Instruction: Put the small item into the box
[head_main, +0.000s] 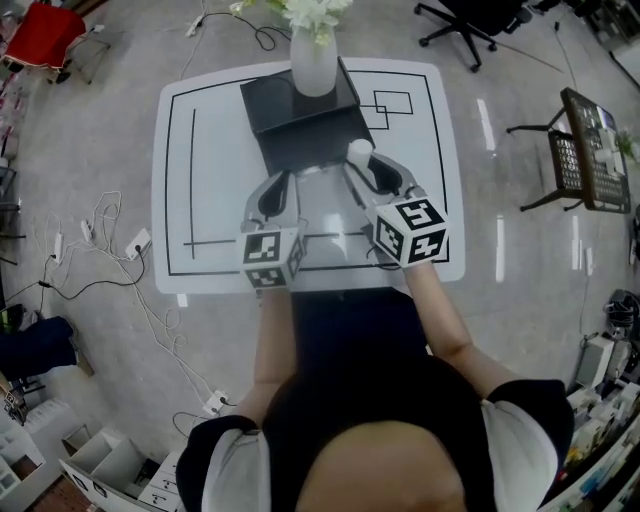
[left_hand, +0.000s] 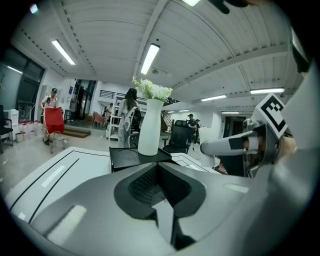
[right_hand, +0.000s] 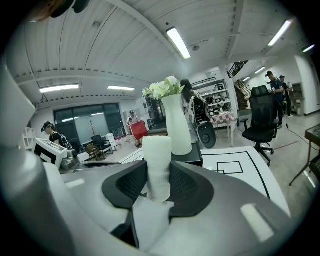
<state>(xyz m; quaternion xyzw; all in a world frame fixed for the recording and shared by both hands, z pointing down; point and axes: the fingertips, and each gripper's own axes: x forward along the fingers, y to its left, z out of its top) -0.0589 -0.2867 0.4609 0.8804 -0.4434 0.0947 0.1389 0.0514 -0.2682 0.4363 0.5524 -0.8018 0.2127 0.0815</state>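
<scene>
Nearest the head camera, at the bottom of the frame: the person (head_main: 340, 400), in a dark top with white sleeves, both forearms reaching up the frame to the tools

Left tool (head_main: 288, 178), centre of frame, marker cube toward the person: its own view shows the two dark pads brought together with nothing between them. It is held over the white counter (head_main: 210, 200), just below the box in the frame

Right tool (head_main: 362, 160), right of centre: jaws closed part-way on the small item (right_hand: 157, 165), a white cylinder standing upright between the pads. It is gripped at its lower half, with the top end projecting above them. In the head view the item shows at the tool's tip, beside the lower right corner of the box (head_main: 300, 110), not inside it

The box is black and sits at the upper centre of the counter, with a white vase (head_main: 314, 62) of pale flowers (head_main: 318, 12) standing on its top face. The counter carries black outline markings

Grey floor (head_main: 80, 150) surrounds the counter, with loose cables (head_main: 100, 250) at left and an office chair (head_main: 470, 20) at upper right
</scene>
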